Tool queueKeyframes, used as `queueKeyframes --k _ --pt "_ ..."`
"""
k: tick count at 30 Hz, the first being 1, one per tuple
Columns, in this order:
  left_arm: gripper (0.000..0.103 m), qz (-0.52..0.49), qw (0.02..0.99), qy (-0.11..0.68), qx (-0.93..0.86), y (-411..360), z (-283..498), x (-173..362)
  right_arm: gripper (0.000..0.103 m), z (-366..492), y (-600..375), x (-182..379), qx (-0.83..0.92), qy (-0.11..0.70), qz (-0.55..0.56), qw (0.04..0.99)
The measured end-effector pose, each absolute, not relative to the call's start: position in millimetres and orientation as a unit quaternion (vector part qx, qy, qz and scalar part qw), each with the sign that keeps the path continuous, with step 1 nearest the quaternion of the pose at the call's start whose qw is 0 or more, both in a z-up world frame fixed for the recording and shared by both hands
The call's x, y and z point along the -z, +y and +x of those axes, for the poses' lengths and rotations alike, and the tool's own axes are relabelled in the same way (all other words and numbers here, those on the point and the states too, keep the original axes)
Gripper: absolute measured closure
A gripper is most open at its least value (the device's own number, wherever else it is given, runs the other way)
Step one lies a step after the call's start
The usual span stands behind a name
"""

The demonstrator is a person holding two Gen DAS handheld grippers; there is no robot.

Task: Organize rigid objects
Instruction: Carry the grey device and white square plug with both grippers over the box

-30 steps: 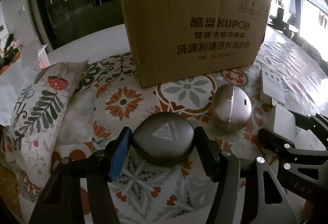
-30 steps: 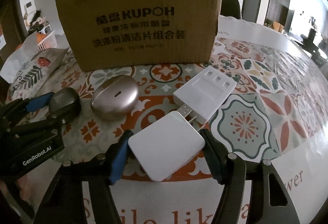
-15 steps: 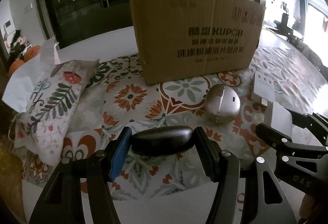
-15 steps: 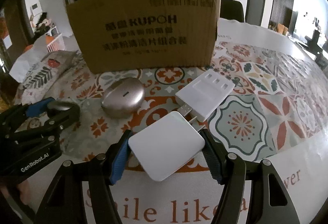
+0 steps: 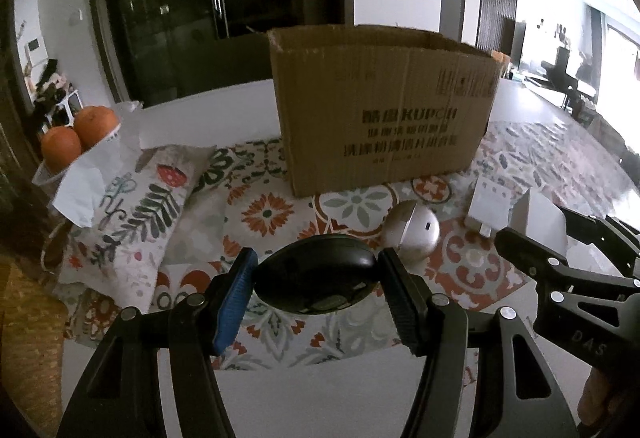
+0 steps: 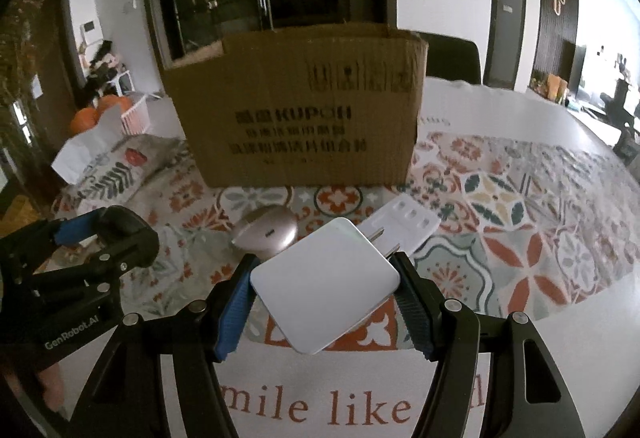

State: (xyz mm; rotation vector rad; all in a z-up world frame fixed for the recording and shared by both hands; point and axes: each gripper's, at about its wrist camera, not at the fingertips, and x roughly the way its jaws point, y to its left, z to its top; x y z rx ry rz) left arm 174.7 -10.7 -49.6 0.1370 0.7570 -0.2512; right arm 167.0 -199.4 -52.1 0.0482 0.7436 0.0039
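Observation:
My left gripper (image 5: 316, 278) is shut on a dark grey oval case (image 5: 316, 280) and holds it above the patterned tablecloth. My right gripper (image 6: 326, 288) is shut on a white square charger (image 6: 324, 286), also lifted; it shows at the right of the left wrist view (image 5: 538, 228). An open brown cardboard box (image 5: 384, 109) stands behind, also in the right wrist view (image 6: 296, 105). A rose-gold oval case (image 5: 410, 236) and a white adapter block (image 5: 490, 203) lie on the cloth in front of the box.
A floral pillow (image 5: 136, 205) lies at the left. Two oranges (image 5: 78, 133) sit in white paper at the far left. The tablecloth's white border with red lettering (image 6: 352, 410) runs along the near edge.
Both grippers have risen from the table with their objects. The dark case and the white charger are lifted off the cloth, and the box top edge has come into view.

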Motion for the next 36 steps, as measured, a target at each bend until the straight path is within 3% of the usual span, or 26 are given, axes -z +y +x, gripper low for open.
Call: queueKeyframes --k 36 --pt "0.041 0.030 0.945 0.299 0.130 -27.9 219.5 -44.3 0.036 212.9 -212.9 -46.4 -0.027 0.255 0.008 0.966"
